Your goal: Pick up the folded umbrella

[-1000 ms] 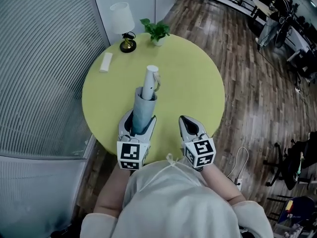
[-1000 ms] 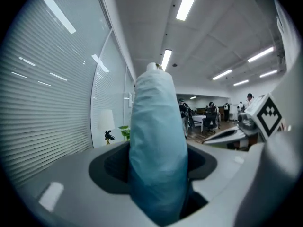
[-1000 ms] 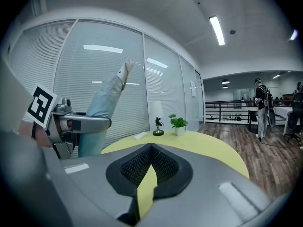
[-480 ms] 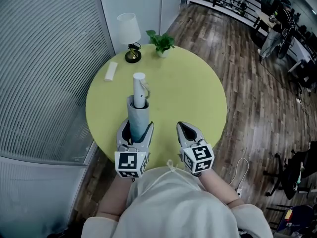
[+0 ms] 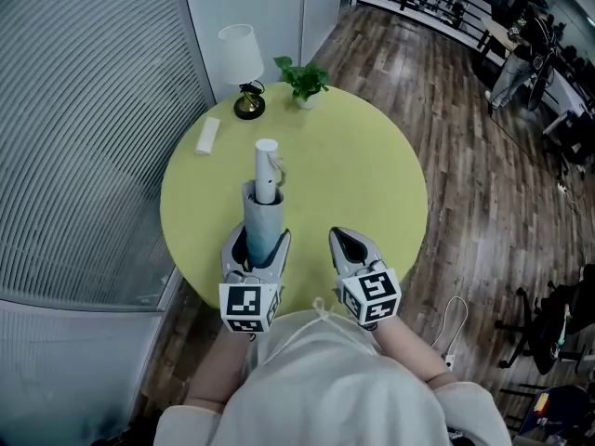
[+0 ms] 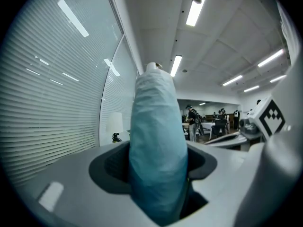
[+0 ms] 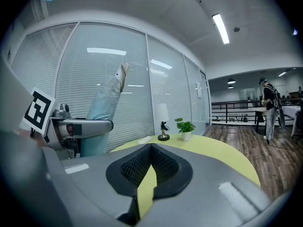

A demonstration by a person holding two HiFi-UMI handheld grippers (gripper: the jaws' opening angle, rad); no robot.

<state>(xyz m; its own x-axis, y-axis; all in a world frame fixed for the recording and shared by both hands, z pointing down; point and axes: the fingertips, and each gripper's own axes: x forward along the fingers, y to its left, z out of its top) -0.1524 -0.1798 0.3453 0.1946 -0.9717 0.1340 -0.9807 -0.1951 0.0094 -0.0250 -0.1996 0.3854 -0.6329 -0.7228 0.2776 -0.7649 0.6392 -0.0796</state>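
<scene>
The folded umbrella (image 5: 263, 214), in a pale blue sleeve with a white handle (image 5: 267, 167) at its top, stands nearly upright above the near part of the round yellow-green table (image 5: 363, 165). My left gripper (image 5: 260, 240) is shut on its lower part, and the blue sleeve (image 6: 158, 145) fills the space between the jaws in the left gripper view. My right gripper (image 5: 346, 240) hovers beside it to the right, shut and holding nothing, with only a thin slit between its pads (image 7: 142, 169). In the right gripper view the umbrella (image 7: 105, 105) shows at the left.
At the table's far edge stand a white lamp (image 5: 238, 54) and a small potted plant (image 5: 302, 77). A flat white bar (image 5: 206, 136) lies at the left. Glass walls with blinds (image 5: 84, 128) run along the left. Wooden floor and office furniture lie to the right.
The umbrella held in the left gripper has swung from leaning right to nearly upright. The right gripper has lifted slightly and stays shut.
</scene>
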